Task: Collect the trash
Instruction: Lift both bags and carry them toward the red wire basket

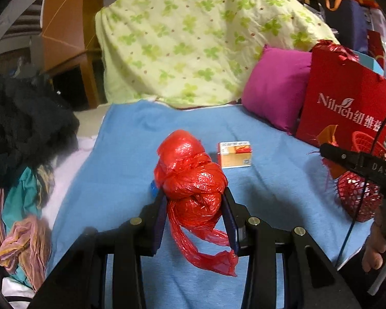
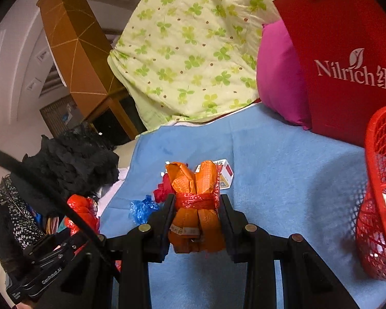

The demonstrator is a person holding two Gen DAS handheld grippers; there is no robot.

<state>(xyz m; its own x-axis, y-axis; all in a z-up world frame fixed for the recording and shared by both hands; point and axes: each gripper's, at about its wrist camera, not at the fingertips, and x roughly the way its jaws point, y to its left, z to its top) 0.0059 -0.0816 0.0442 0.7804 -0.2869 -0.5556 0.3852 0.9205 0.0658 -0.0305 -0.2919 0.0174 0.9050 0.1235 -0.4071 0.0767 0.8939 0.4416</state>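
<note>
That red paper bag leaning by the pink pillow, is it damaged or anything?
Yes. In the left wrist view, the red paper bag has a ragged, torn top edge with frayed shreds sticking up. It leans against the pink pillow rather than standing straight.

The red mesh basket [image 2: 380,193] is cut off by the right edge of the right wrist view, so its far side and most of its contents cannot be seen, and in the left wrist view the right gripper [image 1: 357,164] covers part of it. The red knotted bag [image 1: 193,182] hides most of a blue scrap [image 1: 154,188] and the bedding under it, while the orange bundle [image 2: 195,206] covers most of the small carton [image 2: 225,173], whose print is too small to read. The lettering on the red paper bag [image 2: 347,51] runs off the right edge, and the dark clothes [image 1: 25,118] at the left are too blurred to tell apart.
</note>
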